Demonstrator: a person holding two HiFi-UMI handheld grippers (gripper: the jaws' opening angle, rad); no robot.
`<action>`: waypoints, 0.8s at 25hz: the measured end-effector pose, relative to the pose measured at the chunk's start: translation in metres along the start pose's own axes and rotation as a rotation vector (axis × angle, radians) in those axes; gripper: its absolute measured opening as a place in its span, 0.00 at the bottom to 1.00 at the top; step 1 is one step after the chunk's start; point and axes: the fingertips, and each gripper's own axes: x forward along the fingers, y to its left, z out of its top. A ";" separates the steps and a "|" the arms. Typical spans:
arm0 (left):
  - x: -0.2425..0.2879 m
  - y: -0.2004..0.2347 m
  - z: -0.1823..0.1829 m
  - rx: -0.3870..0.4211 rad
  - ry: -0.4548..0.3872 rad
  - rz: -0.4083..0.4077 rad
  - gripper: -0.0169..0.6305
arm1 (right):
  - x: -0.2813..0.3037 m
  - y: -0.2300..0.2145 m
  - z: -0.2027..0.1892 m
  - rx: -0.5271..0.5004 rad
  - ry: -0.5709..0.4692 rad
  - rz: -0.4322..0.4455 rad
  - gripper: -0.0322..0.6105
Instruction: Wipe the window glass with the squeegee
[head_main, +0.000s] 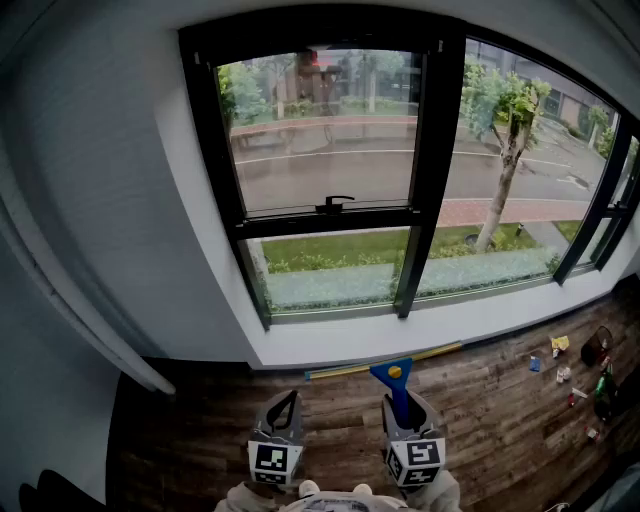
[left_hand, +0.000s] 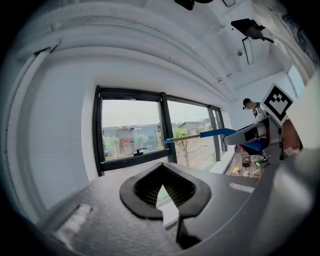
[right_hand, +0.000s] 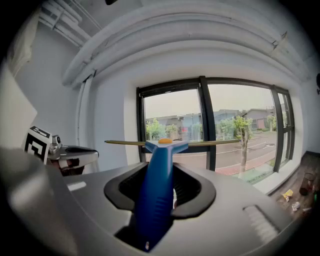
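My right gripper (head_main: 402, 412) clamps the squeegee (right_hand: 156, 190) by its handle, the blade well short of the window glass (head_main: 320, 130). My left gripper (left_hand: 162, 186) is closed on nothing. I judge the wiping not yet begun.

Far right on the floor (head_main: 480, 420), small scattered items (head_main: 570, 365) — too small to identify. The squeegee (head_main: 392, 372) handle's lower end is hidden inside the right claw (head_main: 403, 408). The window (head_main: 330, 130) runs past the picture's right edge.
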 end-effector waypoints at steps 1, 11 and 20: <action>0.001 -0.005 0.002 0.000 -0.002 -0.002 0.02 | -0.002 -0.003 0.000 -0.001 -0.001 0.001 0.28; 0.020 -0.035 0.011 -0.007 -0.007 0.036 0.02 | -0.007 -0.043 0.002 0.026 -0.017 0.034 0.28; 0.076 -0.032 0.002 -0.012 0.012 0.010 0.02 | 0.050 -0.055 0.000 0.036 -0.013 0.082 0.28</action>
